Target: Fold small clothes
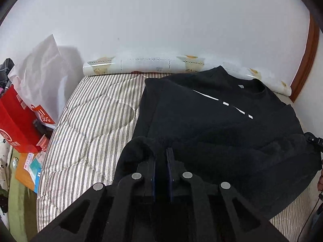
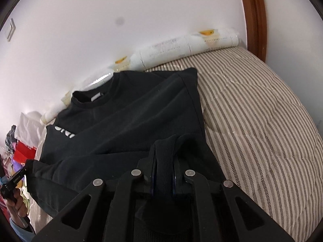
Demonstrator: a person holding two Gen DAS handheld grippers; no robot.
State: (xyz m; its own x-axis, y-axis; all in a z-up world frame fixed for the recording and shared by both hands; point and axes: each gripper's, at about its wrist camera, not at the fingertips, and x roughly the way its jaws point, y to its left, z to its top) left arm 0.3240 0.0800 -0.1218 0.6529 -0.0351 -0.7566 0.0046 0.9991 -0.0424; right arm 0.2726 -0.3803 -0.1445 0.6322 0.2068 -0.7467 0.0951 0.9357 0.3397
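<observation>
**Hem carried toward the collar**

Both grippers, left gripper (image 1: 161,161) and right gripper (image 2: 164,161), pinch the black sweatshirt (image 1: 212,117) hem. It lies on the striped bed (image 1: 90,125), collar (image 2: 90,98) straight ahead (by the wall), equally far from both.

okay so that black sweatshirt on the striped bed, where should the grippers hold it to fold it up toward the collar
Grip the bottom hem of the black sweatshirt, one corner each, coming from the near edge. The collar lies at the far wall side. Both the left gripper and right gripper are shut on it there.
</observation>
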